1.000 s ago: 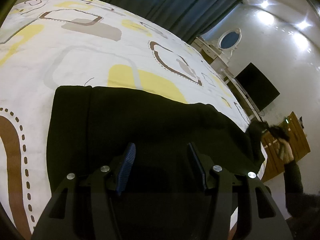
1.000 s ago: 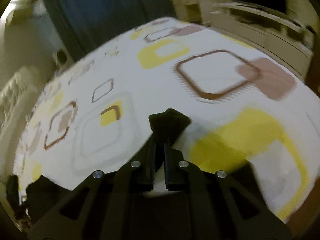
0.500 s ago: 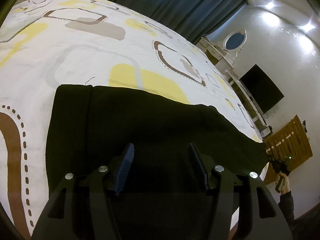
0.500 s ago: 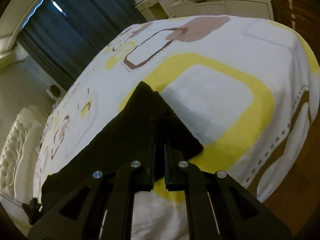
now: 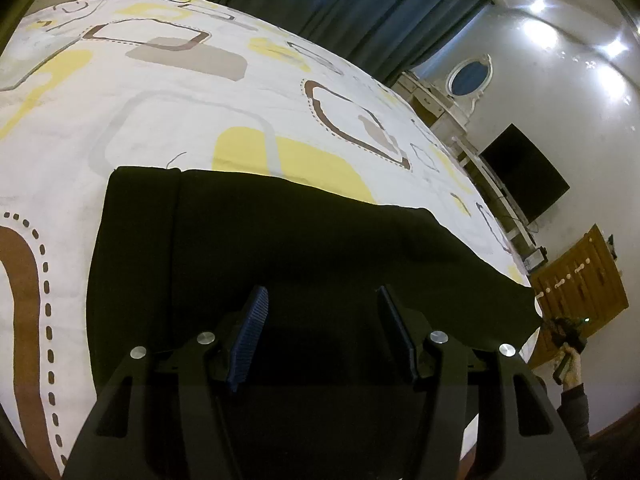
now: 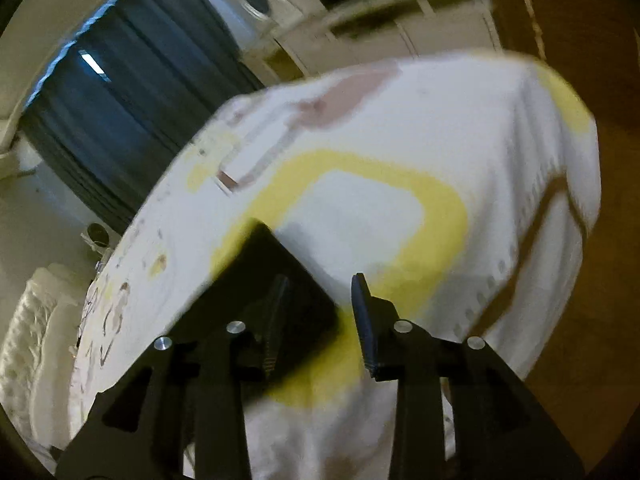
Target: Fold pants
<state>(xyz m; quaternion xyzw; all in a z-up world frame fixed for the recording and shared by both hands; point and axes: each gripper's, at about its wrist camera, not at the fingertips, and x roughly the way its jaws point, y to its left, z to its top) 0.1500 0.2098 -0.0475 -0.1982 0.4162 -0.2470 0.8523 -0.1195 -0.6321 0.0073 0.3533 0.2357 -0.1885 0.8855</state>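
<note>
1. A bed [image 5: 168,92] fills both views, covered by a white sheet printed with yellow, brown and grey rounded squares.
2. Dark blue curtains [image 5: 360,4] hang behind the bed. Along the far wall stand a white dresser with an oval mirror [image 5: 469,79] and a dark screen [image 5: 524,178]; a wooden door [image 5: 580,280] is at the right.
3. The black pants [image 5: 280,248] lie flat on the bed near its front edge, stretched from the left across to a narrow end at the right.
4. The left tool [image 5: 320,320] hovers over the pants near their wide end, its jaws about half open with nothing pinched between them.
5. The right tool [image 6: 320,312] is at the narrow end of the pants [image 6: 264,280]. Its jaws have just been opening and now stand a little apart; the cloth corner lies by its left finger, the pads no longer pressing it. This view is blurred.
6. In the left wrist view a hand [image 5: 568,364] holds the right tool just past the pants' end.
</note>
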